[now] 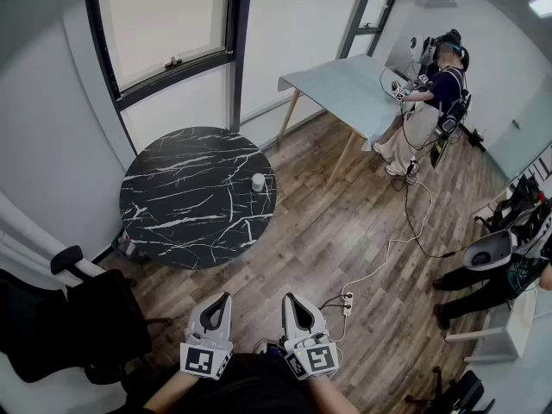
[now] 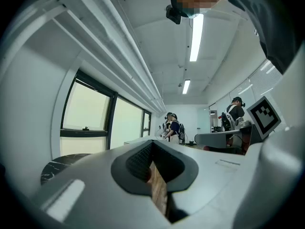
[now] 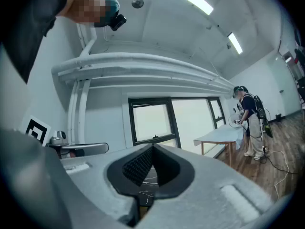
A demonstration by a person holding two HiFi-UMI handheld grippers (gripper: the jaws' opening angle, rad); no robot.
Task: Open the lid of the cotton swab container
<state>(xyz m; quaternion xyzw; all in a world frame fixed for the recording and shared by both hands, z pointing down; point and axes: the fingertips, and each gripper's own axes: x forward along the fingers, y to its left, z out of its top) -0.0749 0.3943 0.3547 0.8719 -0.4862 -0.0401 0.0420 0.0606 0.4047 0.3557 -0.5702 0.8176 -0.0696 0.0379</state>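
A small white cotton swab container [image 1: 258, 182] stands upright near the right edge of a round black marble table [image 1: 185, 201] in the head view. Both grippers hang close to my body at the bottom of that view, well short of the table. My left gripper [image 1: 226, 297] is shut with nothing in it. My right gripper [image 1: 287, 298] sits beside it, likewise shut and empty. In the left gripper view the closed jaws [image 2: 151, 144] point level across the room. In the right gripper view the closed jaws [image 3: 152, 148] aim toward the window, with a sliver of marble seen through their gap.
A wooden floor [image 1: 345, 231] lies between me and the table. A black chair [image 1: 78, 317] stands at the left. A white power strip [image 1: 348, 303] with its cable lies at the right. A person [image 1: 431, 102] stands at a pale green table [image 1: 345, 89]; another sits at the right edge.
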